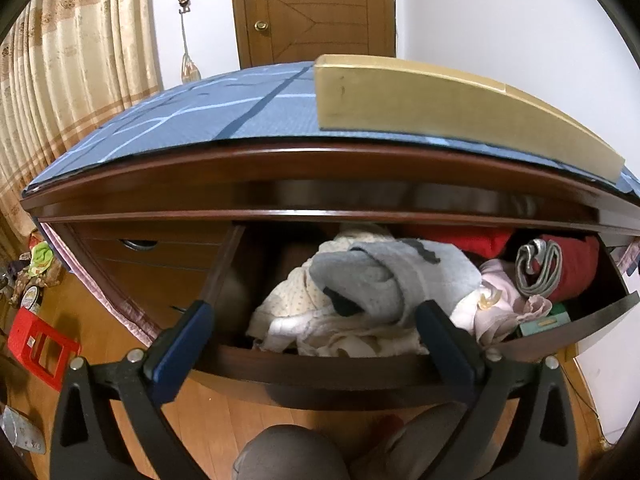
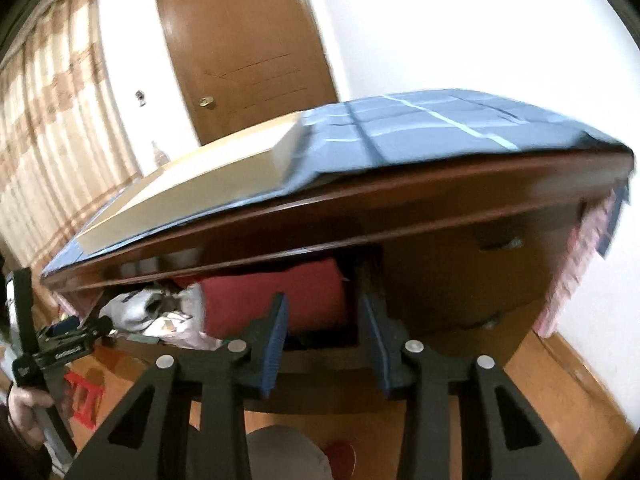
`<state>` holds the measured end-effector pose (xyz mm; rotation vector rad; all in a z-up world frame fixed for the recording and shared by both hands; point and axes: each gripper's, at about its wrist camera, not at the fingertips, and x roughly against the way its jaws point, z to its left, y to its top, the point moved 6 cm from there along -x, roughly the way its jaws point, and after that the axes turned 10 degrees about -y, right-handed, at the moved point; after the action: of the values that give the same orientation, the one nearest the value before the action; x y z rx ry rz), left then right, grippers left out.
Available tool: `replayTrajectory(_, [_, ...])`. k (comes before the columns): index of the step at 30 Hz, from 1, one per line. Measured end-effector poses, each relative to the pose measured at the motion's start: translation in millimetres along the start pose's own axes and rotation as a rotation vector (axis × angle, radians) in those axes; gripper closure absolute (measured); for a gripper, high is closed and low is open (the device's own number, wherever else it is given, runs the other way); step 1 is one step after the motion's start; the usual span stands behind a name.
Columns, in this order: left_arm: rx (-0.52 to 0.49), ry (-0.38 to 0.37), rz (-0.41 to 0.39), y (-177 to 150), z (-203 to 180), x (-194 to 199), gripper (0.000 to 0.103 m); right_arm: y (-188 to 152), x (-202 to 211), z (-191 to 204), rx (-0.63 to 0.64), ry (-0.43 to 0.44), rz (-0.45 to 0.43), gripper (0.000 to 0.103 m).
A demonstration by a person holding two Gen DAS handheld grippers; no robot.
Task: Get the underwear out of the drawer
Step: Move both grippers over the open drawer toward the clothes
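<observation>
With the drawer (image 1: 320,364) pulled out to bare the heaped underwear (image 1: 360,280), the left gripper (image 1: 316,320) gapes wide above it, while the right gripper (image 2: 324,336) hangs half-open, empty.

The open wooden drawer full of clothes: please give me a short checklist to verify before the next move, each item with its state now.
1. Dark wooden drawer pulled out far enough to reach in: ok.
2. Left claw open wide, nothing between its fingers: ok.
3. Left claw aimed at the pile, over the folded grey knit garment: ok.
4. Right claw empty, in front of the red folded cloth: ok.
5. Which piece is underwear: cannot tell.
6. Flat beige box on the blue patterned cloth stays clear of the drawer: ok.
</observation>
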<state>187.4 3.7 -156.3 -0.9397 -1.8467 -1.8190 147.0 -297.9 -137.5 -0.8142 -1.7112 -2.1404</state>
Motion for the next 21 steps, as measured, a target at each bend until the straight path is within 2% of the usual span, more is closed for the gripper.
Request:
replayTrajectory(5, [0.003, 0.010, 0.025, 1.2, -0.2, -2.8, 0.000, -5.9, -34.3, 18.1, 0.010, 0.035, 0.158, 0.063])
replayTrajectory(12, [0.004, 0.015, 0.063, 5.8, 1.8, -12.7, 0.000, -6.5, -48.9, 28.8, 0.086, -0.028, 0.223, 0.063])
replayTrajectory(16, [0.005, 0.017, 0.061, 5.7, 1.9, -11.9, 0.000, -11.0, -50.9, 38.7, 0.193, -0.115, 0.232, 0.062])
replayTrajectory(21, [0.008, 0.034, 0.058, 4.0, 1.1, -10.8, 0.000, -16.5, -45.0, 35.8, 0.183, -0.126, 0.237, 0.062])
